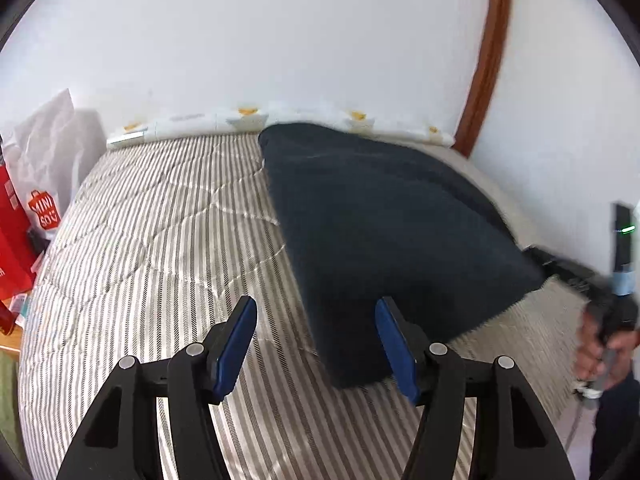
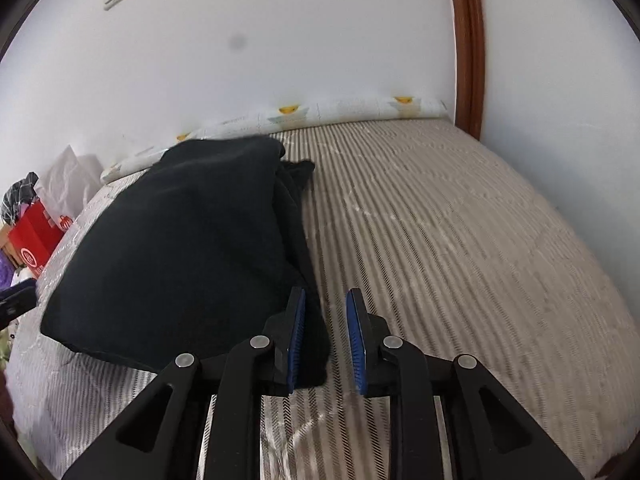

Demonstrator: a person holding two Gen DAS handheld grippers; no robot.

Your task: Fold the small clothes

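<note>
A dark navy garment lies folded over on the striped bed cover. My left gripper is open, held just above the bed at the garment's near left corner, with nothing between its blue pads. In the right wrist view the same garment lies left of centre. My right gripper is partly open and empty, at the garment's near right corner; a dark fold lies beside the left fingertip. The right gripper and the hand holding it also show in the left wrist view, blurred.
A white wall runs behind the bed, with a patterned white pillow along it. A brown wooden frame stands at the far right. A white Miniso bag and red boxes sit left of the bed. Striped cover stretches right of the garment.
</note>
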